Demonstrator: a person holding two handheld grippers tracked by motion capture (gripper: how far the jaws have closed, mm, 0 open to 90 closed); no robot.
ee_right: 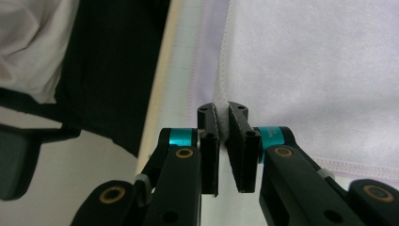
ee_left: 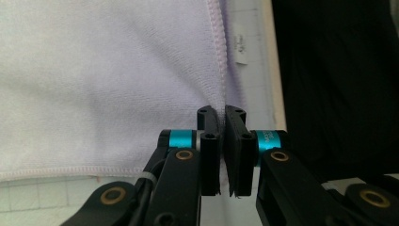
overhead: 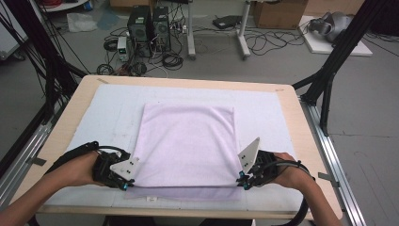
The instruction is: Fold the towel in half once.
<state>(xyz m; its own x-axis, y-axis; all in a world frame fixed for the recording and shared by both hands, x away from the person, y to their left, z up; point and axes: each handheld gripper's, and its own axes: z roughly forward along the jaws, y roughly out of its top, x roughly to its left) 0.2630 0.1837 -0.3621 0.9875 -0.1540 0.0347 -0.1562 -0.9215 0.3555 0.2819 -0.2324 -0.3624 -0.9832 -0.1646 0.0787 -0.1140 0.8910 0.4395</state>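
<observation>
A pale lilac towel (overhead: 187, 141) lies flat on the white mat in the middle of the table. My left gripper (overhead: 123, 186) is shut on the towel's near left corner, and the hem (ee_left: 217, 70) runs straight into its closed jaws (ee_left: 222, 115). At the near right corner my right gripper (overhead: 241, 181) is shut on the towel as well, with the stitched edge (ee_right: 221, 80) pinched between its pads (ee_right: 222, 115). Both corners are lifted a little, and a lower layer of the towel (overhead: 183, 193) with a small white label (overhead: 151, 199) shows beneath them.
The white mat (overhead: 108, 117) covers most of the wooden table (overhead: 301, 122). Black frame posts (overhead: 329, 70) stand at both sides. Computers and cables (overhead: 150, 33) lie on the floor beyond the far edge. The person's dark clothing (ee_left: 339, 84) is close behind the near edge.
</observation>
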